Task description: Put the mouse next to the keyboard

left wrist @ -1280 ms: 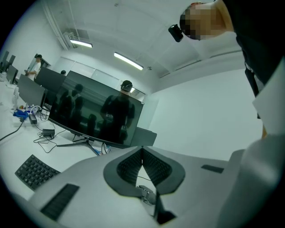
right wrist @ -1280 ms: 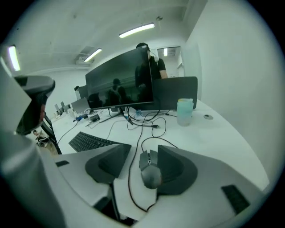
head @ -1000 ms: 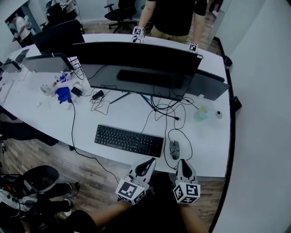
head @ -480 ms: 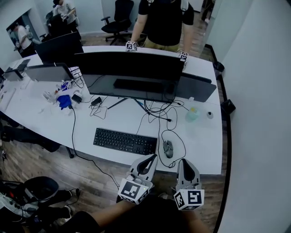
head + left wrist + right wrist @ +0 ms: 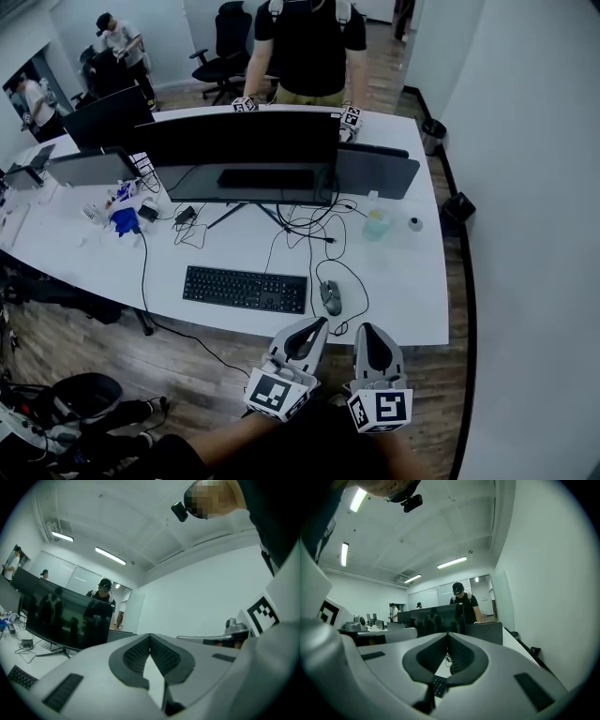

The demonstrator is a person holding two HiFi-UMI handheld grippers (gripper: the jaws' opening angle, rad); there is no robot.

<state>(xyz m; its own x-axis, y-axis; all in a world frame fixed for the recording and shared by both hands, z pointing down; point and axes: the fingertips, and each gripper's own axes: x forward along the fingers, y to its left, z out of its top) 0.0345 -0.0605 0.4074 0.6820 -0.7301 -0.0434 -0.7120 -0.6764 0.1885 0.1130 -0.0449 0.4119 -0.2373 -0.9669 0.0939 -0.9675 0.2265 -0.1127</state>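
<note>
A grey wired mouse (image 5: 331, 297) lies on the white desk (image 5: 403, 281), just right of the black keyboard (image 5: 245, 288). Both grippers hang in front of the desk's near edge, clear of it and holding nothing. My left gripper (image 5: 311, 328) is shut, its tips meeting. My right gripper (image 5: 367, 333) is shut too. In the left gripper view the jaw tips (image 5: 150, 637) touch in front of a dark monitor (image 5: 65, 616). Through the right gripper's (image 5: 448, 635) gap I glimpse part of the keyboard (image 5: 438, 685).
A wide monitor (image 5: 239, 150) stands behind the keyboard with tangled cables (image 5: 309, 230) below it. A pale green cup (image 5: 377, 223) sits at the right. A person (image 5: 305, 52) stands across the desk. Small clutter (image 5: 122, 211) lies at the left.
The head view has pulled back and risen, so the desk looks farther off. Both grippers stay low before the desk edge, the right one a little nearer the left.
</note>
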